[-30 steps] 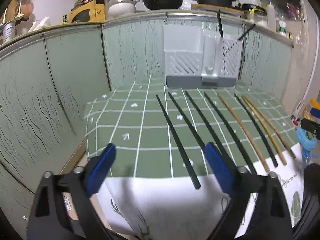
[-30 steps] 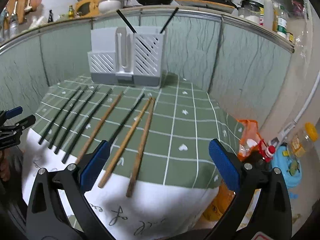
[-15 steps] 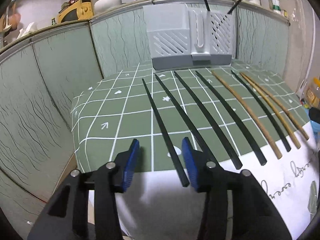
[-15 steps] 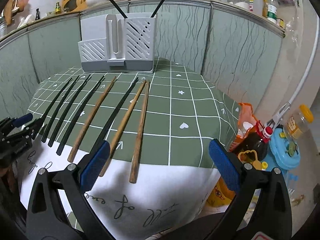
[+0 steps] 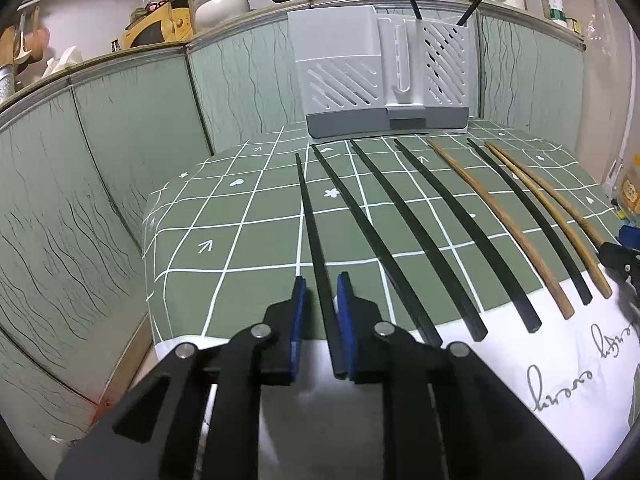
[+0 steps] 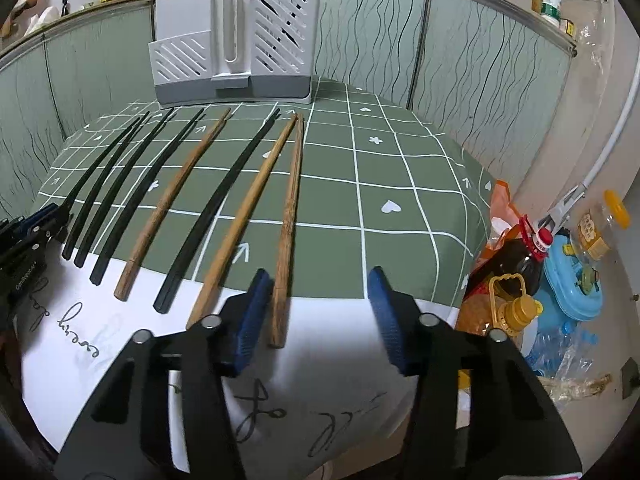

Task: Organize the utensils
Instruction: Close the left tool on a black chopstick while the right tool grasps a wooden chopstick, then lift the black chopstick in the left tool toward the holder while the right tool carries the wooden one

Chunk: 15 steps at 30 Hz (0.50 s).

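My left jaws [image 5: 321,300] are closing around the leftmost black chopstick [image 5: 310,224], their right pad already touching it. My right jaws [image 6: 316,300] are closing too, the rightmost wooden chopstick [image 6: 290,216] just inside the left pad, not yet gripped. The grey utensil holder [image 5: 384,76] stands at twelve o'clock on the tabletop [image 5: 224,248].

Since a second ago the left gripper [image 5: 321,322] has dropped toward the table edge and its jaws are closing from wide apart around the near end of the leftmost black chopstick [image 5: 316,256], which now lies between the blue pads. The right gripper [image 6: 318,312] has also sunk lower; its jaws are closing, the rightmost wooden chopstick [image 6: 289,216] beside the pad at 9 o'clock.
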### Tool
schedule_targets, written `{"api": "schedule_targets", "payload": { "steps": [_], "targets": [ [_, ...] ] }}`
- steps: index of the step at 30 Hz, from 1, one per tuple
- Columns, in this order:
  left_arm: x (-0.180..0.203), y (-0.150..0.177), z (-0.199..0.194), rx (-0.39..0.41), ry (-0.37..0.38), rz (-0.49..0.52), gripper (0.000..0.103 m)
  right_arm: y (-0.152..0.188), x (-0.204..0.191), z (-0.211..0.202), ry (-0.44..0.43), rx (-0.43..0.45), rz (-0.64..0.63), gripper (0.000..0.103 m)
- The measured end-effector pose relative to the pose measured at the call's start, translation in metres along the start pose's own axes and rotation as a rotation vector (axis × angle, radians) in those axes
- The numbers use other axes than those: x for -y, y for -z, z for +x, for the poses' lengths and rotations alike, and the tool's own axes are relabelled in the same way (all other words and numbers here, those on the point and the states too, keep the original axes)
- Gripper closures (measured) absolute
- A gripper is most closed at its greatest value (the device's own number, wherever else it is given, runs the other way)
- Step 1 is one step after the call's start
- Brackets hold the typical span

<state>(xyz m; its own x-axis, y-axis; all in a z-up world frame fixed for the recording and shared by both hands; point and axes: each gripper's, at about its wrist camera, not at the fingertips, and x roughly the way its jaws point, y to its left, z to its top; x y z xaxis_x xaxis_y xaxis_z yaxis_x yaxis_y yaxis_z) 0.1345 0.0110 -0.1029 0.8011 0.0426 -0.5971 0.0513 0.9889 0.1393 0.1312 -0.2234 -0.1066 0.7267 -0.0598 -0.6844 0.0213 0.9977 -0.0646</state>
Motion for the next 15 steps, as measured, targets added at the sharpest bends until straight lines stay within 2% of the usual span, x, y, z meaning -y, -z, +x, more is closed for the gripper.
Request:
{"api": "schedule_targets", "payload": {
  "steps": [2,4,12,15],
  "targets": [
    [-0.0029,0.0002,0.0003,0.003,-0.001,-0.02,0.093,0.0014,-0.003,-0.0005,-0.006,0.007,-0.007,0.063],
    [-0.0053,0.0009,0.0001,0.006,0.002,-0.038,0.095,0.002,-0.0071,-0.0017,-0.01,0.014,-0.025,0.072],
    [-0.0058,0.001,-0.001,0.001,-0.003,-0.076,0.095,0.0056,-0.009,-0.0008,-0.057,0.049,-0.012,0.096],
    [-0.0061,0.0012,-0.0033,-0.005,-0.001,-0.086,0.095,0.0054,-0.0057,0.0009,-0.069,0.049,0.012,0.097]
  ]
}}
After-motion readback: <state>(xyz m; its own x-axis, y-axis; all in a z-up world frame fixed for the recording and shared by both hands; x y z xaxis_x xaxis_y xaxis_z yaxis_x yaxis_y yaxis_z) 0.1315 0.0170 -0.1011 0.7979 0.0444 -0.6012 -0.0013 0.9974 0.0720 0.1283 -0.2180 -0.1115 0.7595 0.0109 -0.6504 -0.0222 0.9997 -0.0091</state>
